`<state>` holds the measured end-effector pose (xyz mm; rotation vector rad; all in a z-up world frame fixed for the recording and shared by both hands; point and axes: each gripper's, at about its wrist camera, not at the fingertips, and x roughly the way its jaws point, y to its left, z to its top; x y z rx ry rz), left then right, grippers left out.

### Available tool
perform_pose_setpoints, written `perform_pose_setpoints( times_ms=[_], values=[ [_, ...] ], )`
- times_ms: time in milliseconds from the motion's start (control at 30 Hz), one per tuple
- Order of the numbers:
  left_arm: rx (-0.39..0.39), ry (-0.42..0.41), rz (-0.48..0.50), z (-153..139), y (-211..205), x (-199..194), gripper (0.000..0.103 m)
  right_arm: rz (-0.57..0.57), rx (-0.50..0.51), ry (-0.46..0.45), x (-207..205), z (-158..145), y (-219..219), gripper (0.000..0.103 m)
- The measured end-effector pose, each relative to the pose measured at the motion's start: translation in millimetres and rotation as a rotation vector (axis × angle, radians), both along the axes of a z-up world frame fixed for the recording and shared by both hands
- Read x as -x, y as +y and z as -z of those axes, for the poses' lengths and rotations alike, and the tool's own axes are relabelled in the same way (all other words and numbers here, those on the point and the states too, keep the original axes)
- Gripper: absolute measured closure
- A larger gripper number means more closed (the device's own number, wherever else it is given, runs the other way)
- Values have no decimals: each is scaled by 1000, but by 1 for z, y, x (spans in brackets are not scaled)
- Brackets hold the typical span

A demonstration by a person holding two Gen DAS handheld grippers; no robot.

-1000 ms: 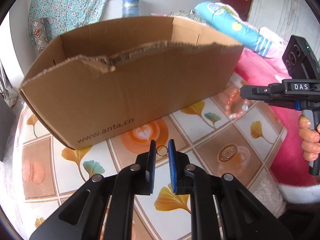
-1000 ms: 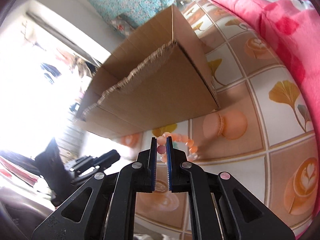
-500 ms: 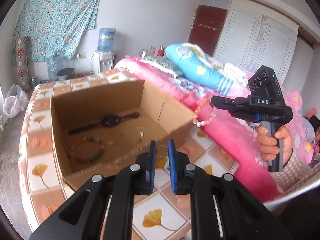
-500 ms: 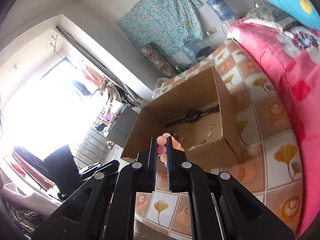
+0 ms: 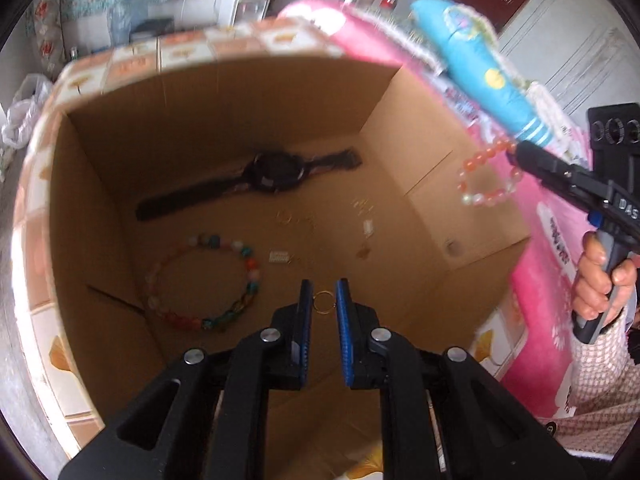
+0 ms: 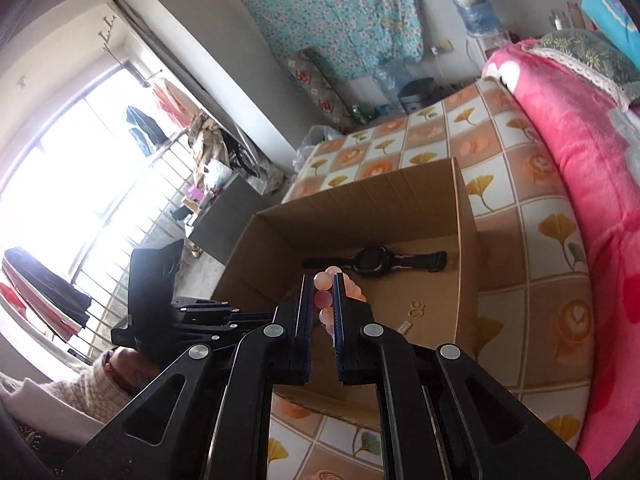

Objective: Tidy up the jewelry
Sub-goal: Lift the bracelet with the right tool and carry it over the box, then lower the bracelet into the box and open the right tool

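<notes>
Jaws of the left gripper (image 5: 319,300) pinch a small gold ring (image 5: 323,302) over the near part of the cardboard box (image 5: 460,216); let go low so it lands right of the colourful bracelet (image 5: 208,280). Right gripper (image 6: 323,294) clamps a pink bead bracelet (image 6: 326,280); I'd carry it past the near wall, short of the watch (image 6: 370,261), before releasing.

Box (image 5: 460,208) top open; watch (image 5: 276,172), beads (image 5: 208,280) crowd floor.

Daylit room, bright. Window (image 6: 60,184) blown out at left of right wrist view. Left wrist view motion-blurred, box (image 5: 472,216) rim smeared. Fisheye bending, dark vignette seen at corners.
</notes>
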<state>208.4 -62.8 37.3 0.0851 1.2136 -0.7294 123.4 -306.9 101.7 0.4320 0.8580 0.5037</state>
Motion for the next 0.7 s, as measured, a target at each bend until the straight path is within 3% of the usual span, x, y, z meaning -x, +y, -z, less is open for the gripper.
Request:
perform_pose_setpoints(
  times_ms=[333, 500, 700],
  values=[
    [-150, 58, 80, 16, -21, -7, 91, -59, 127, 78, -14, 5, 8, 96],
    [-110, 51, 42, 12, -10, -9, 80, -67, 157, 92, -12, 3, 7, 96],
    [-23, -24, -16, -6, 12, -3, 79, -67, 195, 118, -10, 3, 9, 96]
  ],
)
